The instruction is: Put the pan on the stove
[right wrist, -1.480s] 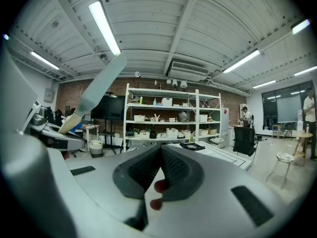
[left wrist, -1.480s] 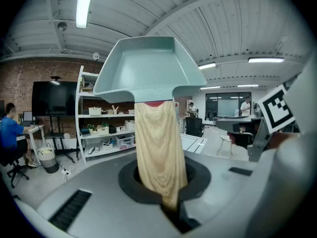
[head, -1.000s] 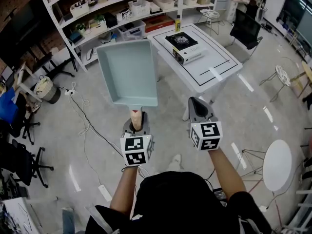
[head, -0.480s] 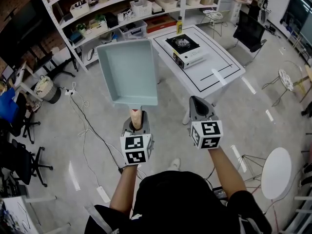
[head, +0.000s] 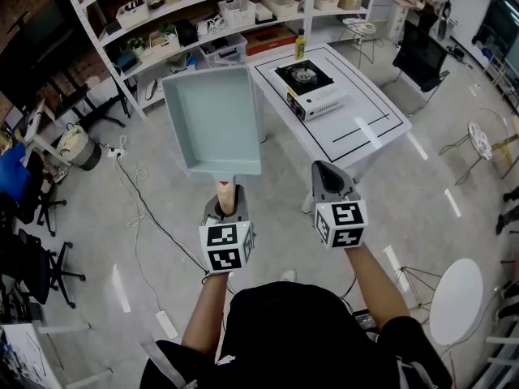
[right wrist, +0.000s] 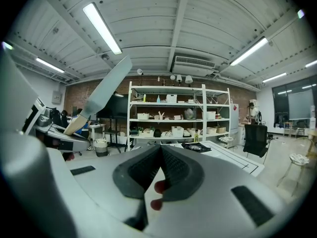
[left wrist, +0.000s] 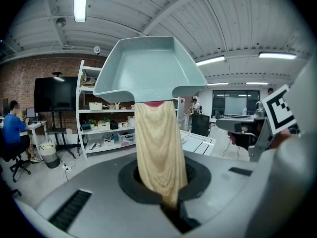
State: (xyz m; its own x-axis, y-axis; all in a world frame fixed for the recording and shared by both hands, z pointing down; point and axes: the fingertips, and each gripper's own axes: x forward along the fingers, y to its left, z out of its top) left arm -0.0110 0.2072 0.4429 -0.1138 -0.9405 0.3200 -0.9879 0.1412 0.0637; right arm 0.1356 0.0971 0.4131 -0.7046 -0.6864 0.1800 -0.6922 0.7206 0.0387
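— So, where's the pan (head: 212, 120)?
— Raised off the floor, stove (head: 311, 87) at its 2 o'clock; left gripper (head: 226, 205) pinches its handle (left wrist: 157, 148).
— And the right gripper (head: 325, 171)?
— Jaws pressed together, empty, at the left's 3 o'clock.

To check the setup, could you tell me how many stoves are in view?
1: the stove sits on the white table, right of the held pan; the shelves could hide others.

Ceiling strip lights (right wrist: 101, 28) lit the room brightly and evenly, glaring white at eleven o'clock in both gripper views. The floor (head: 422, 185) held pale reflected streaks. Their fisheye corners were black; the pan (left wrist: 148, 71) blurred toward six o'clock.
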